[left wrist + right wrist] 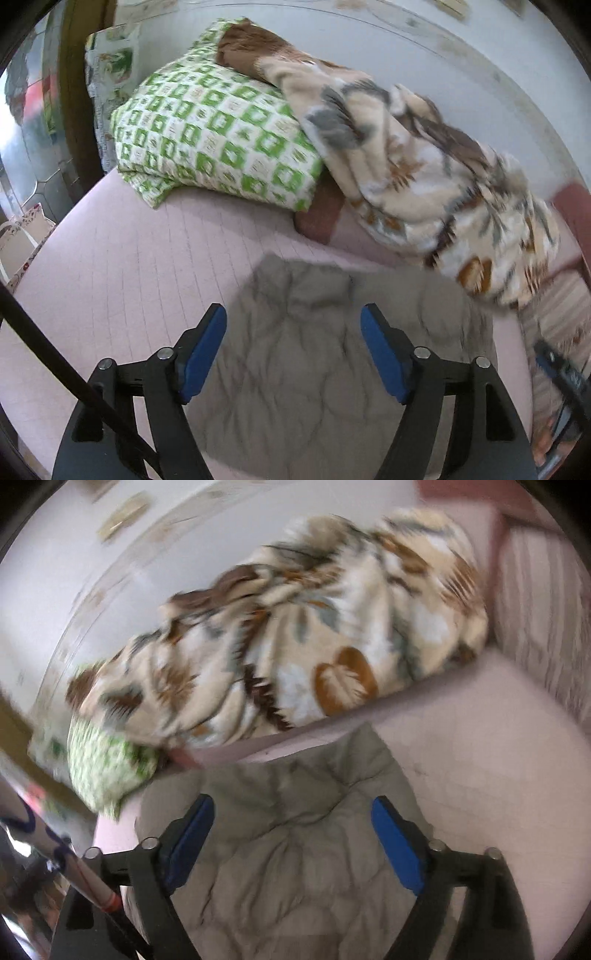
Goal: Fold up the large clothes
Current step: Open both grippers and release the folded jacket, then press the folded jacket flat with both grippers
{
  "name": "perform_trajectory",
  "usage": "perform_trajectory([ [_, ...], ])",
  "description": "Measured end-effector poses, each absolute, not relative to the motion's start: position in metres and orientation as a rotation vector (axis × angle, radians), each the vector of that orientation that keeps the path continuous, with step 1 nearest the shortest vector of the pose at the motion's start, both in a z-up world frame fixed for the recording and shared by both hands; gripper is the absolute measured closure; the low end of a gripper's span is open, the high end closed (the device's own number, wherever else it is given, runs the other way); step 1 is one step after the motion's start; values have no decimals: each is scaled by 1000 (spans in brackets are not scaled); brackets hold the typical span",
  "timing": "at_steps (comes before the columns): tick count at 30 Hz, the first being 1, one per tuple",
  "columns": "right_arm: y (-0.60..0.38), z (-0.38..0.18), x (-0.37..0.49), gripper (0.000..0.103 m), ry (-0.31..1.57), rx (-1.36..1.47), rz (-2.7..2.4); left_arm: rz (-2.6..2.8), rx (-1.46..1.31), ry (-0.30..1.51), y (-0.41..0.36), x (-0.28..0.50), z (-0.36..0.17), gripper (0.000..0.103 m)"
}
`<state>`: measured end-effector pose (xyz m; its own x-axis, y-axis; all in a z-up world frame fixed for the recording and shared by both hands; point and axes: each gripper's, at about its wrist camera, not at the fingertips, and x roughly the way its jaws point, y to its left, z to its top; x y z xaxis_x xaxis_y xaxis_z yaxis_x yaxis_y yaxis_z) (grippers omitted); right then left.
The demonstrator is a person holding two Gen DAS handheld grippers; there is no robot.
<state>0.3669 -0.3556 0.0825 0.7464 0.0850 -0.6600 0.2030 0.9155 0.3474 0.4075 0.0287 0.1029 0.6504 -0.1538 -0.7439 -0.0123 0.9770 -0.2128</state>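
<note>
While both jaws gape: left gripper (293, 354) and right gripper (291, 843), empty, above crumpled grey quilted garment (314, 350) on pink bed (122, 266).

Illumination is soft, even daylight; the brightest zone lies at the far left edge of the left wrist view, slightly overexposed. Shadows are faint. Both views show strong fisheye curvature with dark corner vignetting. Motion blur smears the patterned blanket (280, 642), most heavily in the right wrist view.

A leaf-print blanket (424, 177) leans on a green-checked pillow (210, 129) (both on pink bedding (110, 266)).
</note>
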Motion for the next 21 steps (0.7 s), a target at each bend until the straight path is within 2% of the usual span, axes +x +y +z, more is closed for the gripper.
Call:
perform_trajectory([
  [2, -323, 88, 365, 40, 746, 337, -28, -118, -206, 899, 18, 398, 87, 29],
  [4, -291, 84, 368, 51, 772, 281, 28, -131, -212, 941, 10, 392, 68, 29],
  [7, -254, 72, 385, 57, 795, 238, 83, -139, -251, 955, 9, 378, 47, 29],
  [14, -196, 13, 450, 57, 809, 115, 36, -82, -213, 929, 29, 349, 4, 29],
  [15, -197, -3, 459, 56, 820, 110, 8, -73, -200, 935, 30, 350, -2, 29],
  [17, -206, -42, 475, 45, 875, 137, -31, -72, -168, 943, 32, 360, -15, 29],
  [21, -224, -85, 482, 45, 833, 189, -60, -56, -154, 921, 33, 378, -24, 29],
])
